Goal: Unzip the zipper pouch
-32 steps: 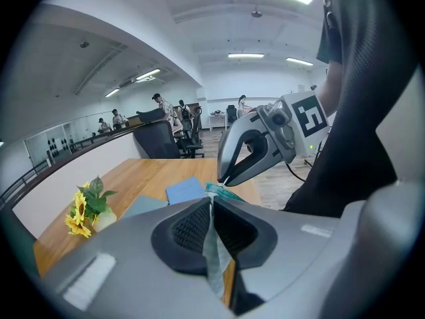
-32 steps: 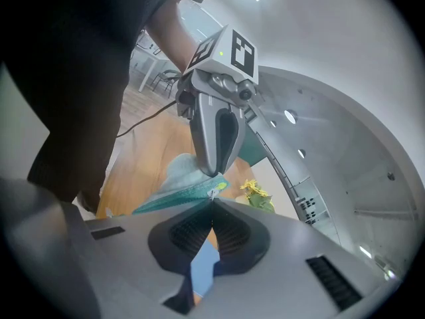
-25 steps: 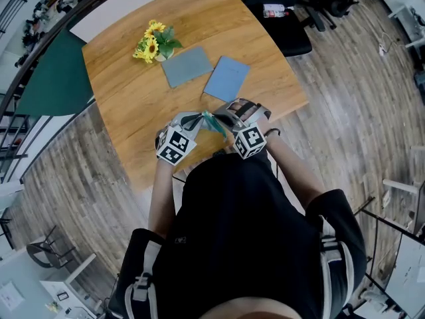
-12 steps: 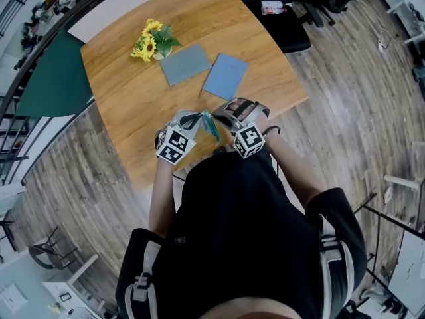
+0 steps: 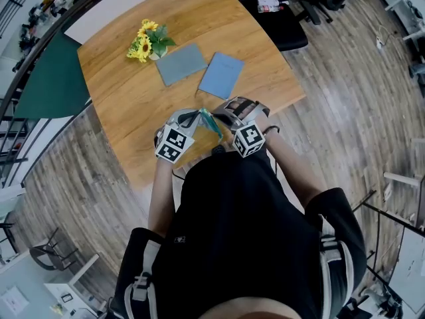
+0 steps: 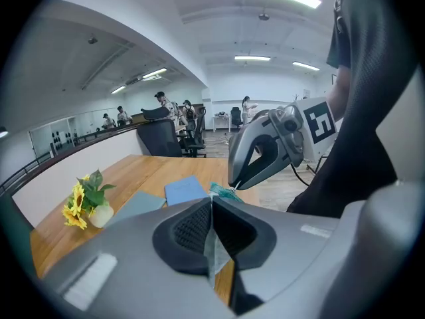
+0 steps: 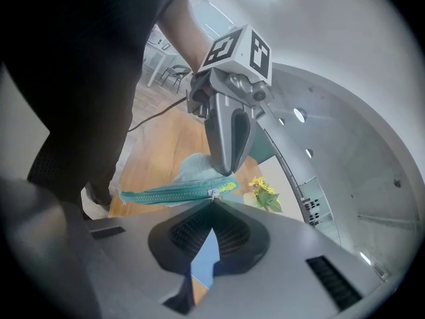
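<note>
Left tongs (image 6: 212, 202) have just been closing on the zipper pouch (image 7: 166, 194).

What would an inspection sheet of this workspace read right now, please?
Surface: wooden table, bare wood near the person.
Job's things: zipper pouch held between both grippers; slider near one end, teal zipper looks closed.
Clutter: sunflowers, grey folder and blue booklet at the far side.
Grippers: left gripper shut on the pouch's clear wall, its jaws have just been closing; right gripper jaws together on the slider.
Cables: dark cable trails from the left gripper.
Surroundings: plank floor, black office chair, people far off.
</note>
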Demonstrator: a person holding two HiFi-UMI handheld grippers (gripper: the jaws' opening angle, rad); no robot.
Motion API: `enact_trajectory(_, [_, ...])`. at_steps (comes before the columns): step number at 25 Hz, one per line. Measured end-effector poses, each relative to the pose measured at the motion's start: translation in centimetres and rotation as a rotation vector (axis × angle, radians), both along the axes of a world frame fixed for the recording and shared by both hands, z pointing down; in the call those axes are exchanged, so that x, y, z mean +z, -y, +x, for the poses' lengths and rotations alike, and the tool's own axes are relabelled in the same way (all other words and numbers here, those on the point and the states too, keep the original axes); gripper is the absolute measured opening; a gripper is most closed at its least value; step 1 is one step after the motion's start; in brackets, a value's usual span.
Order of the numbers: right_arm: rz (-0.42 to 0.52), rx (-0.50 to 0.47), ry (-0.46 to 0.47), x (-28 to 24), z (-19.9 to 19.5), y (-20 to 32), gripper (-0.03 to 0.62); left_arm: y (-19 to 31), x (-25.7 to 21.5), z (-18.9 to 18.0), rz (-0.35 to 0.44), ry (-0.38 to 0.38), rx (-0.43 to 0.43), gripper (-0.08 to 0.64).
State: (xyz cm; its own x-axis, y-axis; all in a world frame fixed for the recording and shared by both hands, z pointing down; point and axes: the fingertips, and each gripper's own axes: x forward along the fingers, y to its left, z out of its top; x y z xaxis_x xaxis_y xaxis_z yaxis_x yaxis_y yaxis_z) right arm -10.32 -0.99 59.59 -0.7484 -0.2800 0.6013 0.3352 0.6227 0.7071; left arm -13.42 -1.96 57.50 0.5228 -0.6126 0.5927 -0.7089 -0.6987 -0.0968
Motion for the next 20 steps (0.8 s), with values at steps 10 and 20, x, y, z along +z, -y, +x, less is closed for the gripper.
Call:
enact_trajectory(10, [-0.013, 0.043, 0.033, -0.2, 0.7, 0.5, 0.003, 0.9, -1.0, 0.4, 0.025, 0.014, 0.010, 0.009])
enact_trajectory(20, [-0.003, 0.081, 0.042, -0.4, 1.1, 1.6, 0.003, 2.4, -2.4, -0.2, 0.061, 0.006, 0.003, 0.009])
